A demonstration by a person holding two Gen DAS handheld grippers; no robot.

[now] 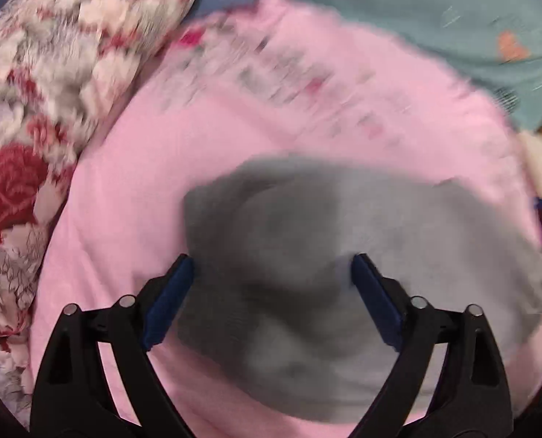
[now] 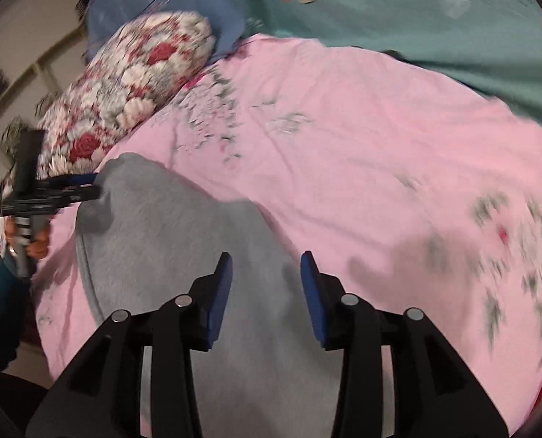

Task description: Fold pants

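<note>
Grey pants [image 2: 183,255] lie on pink sheet [image 2: 362,153]; left gripper [image 1: 273,270] and right gripper [image 2: 266,266] above them, jaws spread, holding nothing

grey pants [image 1: 307,255] motion-blurred, lower end cut off, bedspread print [image 1: 289,73] smeared

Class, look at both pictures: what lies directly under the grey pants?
The grey pants lie on a pink floral sheet, which shows on all sides around them. What is beneath the sheet, and whatever lies between the pants' own folded layers, is covered and cannot be seen.
</note>
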